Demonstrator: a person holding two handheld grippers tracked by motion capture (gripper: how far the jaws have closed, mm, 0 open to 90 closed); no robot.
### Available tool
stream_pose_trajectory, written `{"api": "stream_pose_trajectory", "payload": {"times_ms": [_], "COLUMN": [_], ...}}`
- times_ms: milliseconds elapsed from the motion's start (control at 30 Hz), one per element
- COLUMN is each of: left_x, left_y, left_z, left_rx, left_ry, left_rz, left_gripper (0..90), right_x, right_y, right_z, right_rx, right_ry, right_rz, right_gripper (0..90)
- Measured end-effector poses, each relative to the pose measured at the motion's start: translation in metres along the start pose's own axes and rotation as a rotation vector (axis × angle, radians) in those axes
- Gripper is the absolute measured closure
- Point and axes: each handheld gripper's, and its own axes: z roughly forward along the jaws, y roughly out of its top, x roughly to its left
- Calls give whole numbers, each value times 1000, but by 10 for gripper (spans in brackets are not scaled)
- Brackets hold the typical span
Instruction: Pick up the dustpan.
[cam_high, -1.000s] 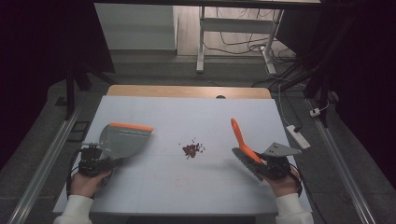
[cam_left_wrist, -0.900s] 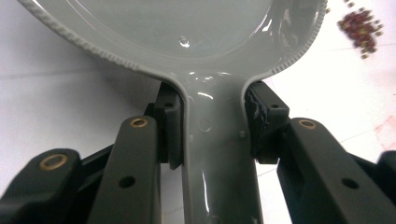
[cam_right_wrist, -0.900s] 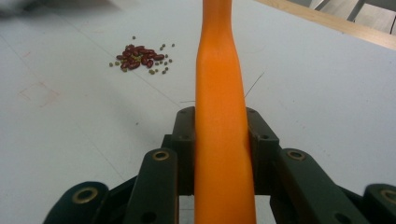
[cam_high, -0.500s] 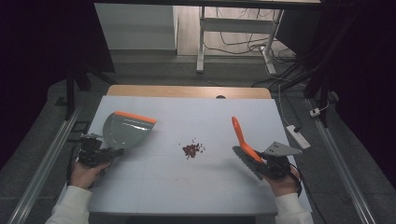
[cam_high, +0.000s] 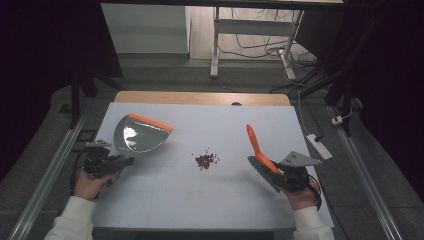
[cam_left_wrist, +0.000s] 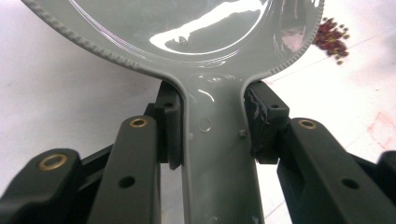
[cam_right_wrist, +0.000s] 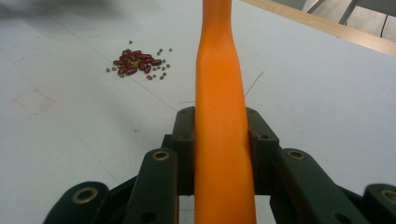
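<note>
While the left tool (cam_high: 121, 161) stays out of the pile, it is clenched on the grey handle of a dustpan (cam_high: 140, 134), both pads pressed against the handle's sides in the left gripper view. Seen from the high view, the dustpan sits at the left of the white worktop (cam_high: 165, 200), tilted so its glossy hollow faces the camera, with an orange strip along its far edge; nothing lies in the hollow apart from bright reflections. At the middle of the worktop, well apart from both tools, lies a small heap of dark red beans (cam_high: 205, 160) with a few tiny greenish grains scattered around it. On the right, the right tool (cam_high: 264, 172) grasps an orange handle (cam_high: 256, 145) that rises from between its jaws and leans away over the worktop. In the right gripper view the handle's upper end is cut off by the picture's edge, and whatever hangs below the grip is hard to make out.
</note>
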Motion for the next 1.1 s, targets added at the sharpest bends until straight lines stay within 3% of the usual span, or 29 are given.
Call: {"api": "stream_pose_trajectory", "payload": {"times_ms": [433, 833, 1100], "left_x": [-19, -25, -30], "left_y": [1, -1, -3], "left_z": [-7, -9, -8], "left_rx": [-14, 3, 63], "left_ry": [-89, -137, -160], "left_rz": [147, 228, 268], "left_gripper": [615, 615, 615], "right_x": [-1, -2, -2], "right_y": [-1, 1, 6], "right_z": [0, 2, 5], "right_rx": [-3, -8, -25], "right_ry": [3, 3, 2], "right_rz": [4, 0, 7], "right_gripper": [699, 700, 700]}}
